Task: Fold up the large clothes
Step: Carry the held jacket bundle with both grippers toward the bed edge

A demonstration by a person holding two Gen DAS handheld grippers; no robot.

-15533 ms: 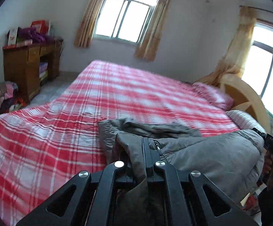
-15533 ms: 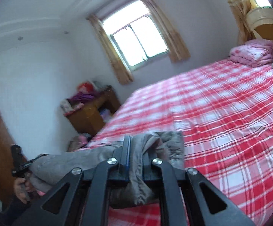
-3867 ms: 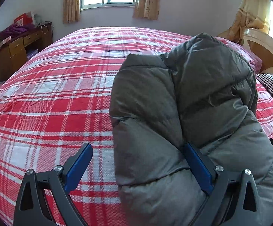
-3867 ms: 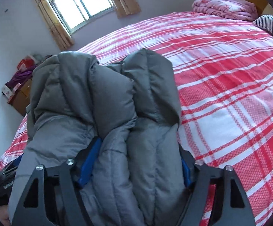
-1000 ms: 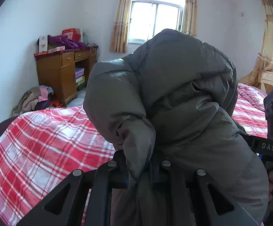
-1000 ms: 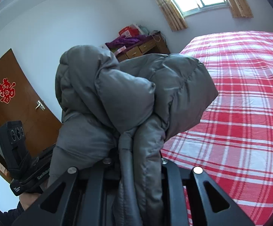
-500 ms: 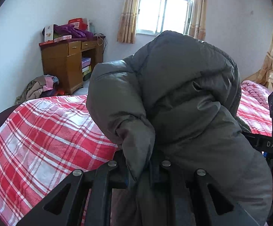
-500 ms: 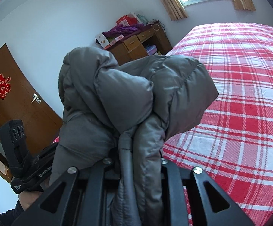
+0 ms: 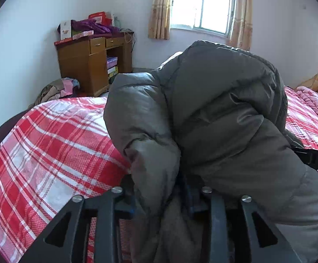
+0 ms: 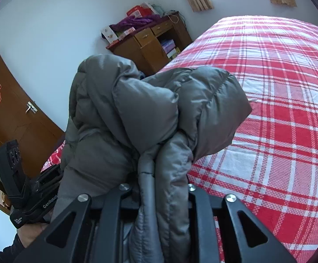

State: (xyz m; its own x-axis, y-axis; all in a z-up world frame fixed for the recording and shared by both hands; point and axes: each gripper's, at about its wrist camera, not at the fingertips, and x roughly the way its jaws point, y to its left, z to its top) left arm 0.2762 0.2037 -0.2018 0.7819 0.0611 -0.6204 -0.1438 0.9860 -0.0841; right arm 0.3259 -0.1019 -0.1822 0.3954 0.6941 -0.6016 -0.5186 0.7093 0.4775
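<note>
Opening now, the jaws of the left gripper (image 9: 161, 199) stand wider than a second ago, with a fold of the puffy grey quilted jacket (image 9: 213, 127) between them. The right gripper (image 10: 159, 188) stays nearly closed, clamped on another bunched fold. The jacket hangs bundled above the red-and-white checked bed (image 9: 49, 144), which now fills more of both views than before.

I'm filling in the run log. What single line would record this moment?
stage: setting folded jacket on bed | left hand-held gripper: jaws opening, jacket between | right hand-held gripper: shut on jacket
</note>
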